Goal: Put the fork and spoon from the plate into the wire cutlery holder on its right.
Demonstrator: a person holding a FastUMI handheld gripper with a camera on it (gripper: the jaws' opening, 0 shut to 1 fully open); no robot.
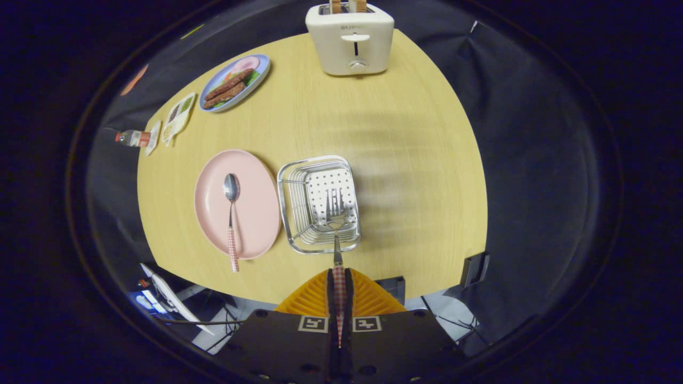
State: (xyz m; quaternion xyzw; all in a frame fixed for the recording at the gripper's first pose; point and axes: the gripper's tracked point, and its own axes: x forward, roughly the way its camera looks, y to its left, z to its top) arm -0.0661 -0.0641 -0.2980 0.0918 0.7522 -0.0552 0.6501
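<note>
Gripper (339, 277) at bottom centre of the frame, orange fingers (312, 298) pressed together on the checked handle of the fork (336, 224). Jaws closed on that handle; both fingers bear on it.

Fork runs straight ahead from the fingertips, tines forward, head over the inside of the holder (291, 184). Tines show against the holder's perforated bottom plate. Cannot tell whether the tines touch the bottom or hang above it. The fork's neck crosses the holder's near rim.

Holder: wire basket, silver, roughly square, at frame centre on the tabletop (405, 176).

Plate (256, 202): pink, oval in this view, left of centre, just beside the holder's left side, edges very close or touching.

Spoon (231, 213) lies on the plate, bowl pointing away from the gripper, red-checked handle pointing back toward the near tabletop edge. Handle end overhangs the plate's near rim.

Toaster (349, 42): cream, top centre, at the far tabletop edge, two slices of bread standing in its slots.

Food plate (264, 72): blue-rimmed, upper left, carrying sausages, a pink slice and some greens.

Small flat packets (179, 114) and a bottle (130, 138) on its side at the left tabletop edge.
</note>
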